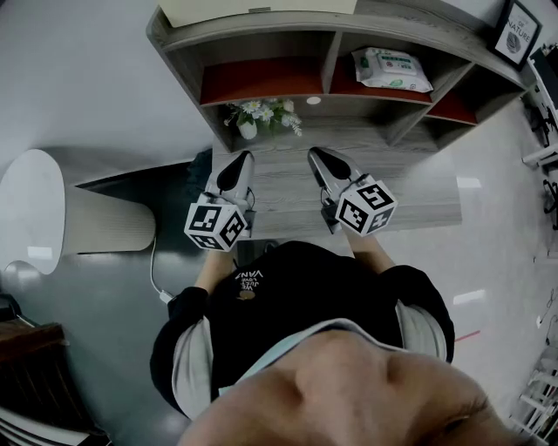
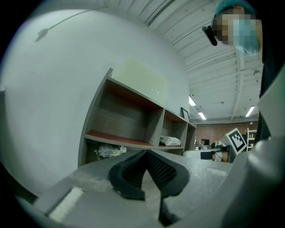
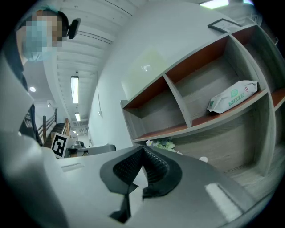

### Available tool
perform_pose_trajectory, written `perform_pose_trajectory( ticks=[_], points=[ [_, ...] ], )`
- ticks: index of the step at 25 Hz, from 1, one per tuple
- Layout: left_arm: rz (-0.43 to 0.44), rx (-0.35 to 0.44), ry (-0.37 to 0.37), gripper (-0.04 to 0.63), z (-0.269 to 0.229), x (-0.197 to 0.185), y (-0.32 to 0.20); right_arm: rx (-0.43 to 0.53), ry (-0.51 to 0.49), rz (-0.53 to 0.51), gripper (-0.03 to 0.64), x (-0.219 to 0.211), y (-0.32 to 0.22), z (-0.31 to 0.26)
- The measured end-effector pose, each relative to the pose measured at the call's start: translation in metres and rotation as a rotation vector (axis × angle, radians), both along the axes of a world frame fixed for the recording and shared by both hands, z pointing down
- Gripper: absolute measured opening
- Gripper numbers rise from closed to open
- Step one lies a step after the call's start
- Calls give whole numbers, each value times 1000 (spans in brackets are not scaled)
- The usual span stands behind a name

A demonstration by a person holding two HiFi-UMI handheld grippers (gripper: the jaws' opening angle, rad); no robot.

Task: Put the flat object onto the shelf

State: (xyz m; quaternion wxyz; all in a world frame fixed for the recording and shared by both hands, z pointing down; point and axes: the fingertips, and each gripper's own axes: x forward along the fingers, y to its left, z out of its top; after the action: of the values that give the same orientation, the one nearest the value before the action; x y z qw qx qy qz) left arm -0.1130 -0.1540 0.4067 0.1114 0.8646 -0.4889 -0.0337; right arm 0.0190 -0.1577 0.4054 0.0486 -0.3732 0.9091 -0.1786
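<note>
Left tongs (image 2: 145,152), right tongs (image 3: 142,148) pressed together, empty; likely flat object (image 1: 253,10), cropped, atop shelf (image 1: 330,68).

Framed picture (image 1: 520,33), upper right corner of the head view, standing on top of the shelf (image 1: 330,61): the word "NATURE" is legible, the smaller lines around it are not.

Black top (image 1: 261,318), lower centre: small light print, upside down to the camera, too small to read with certainty.

Soft pack (image 1: 392,70), upper right shelf compartment: green print, illegible.

Marker cubes (image 1: 215,226) (image 1: 365,206), centre: black-and-white squares only, no characters.
</note>
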Motion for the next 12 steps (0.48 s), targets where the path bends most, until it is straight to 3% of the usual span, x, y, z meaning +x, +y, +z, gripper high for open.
perform_pose_trajectory(
  ticks=[12],
  points=[
    [12, -15, 5, 2, 3, 0, 3, 0, 23, -5, -2, -3, 2, -1]
  ],
)
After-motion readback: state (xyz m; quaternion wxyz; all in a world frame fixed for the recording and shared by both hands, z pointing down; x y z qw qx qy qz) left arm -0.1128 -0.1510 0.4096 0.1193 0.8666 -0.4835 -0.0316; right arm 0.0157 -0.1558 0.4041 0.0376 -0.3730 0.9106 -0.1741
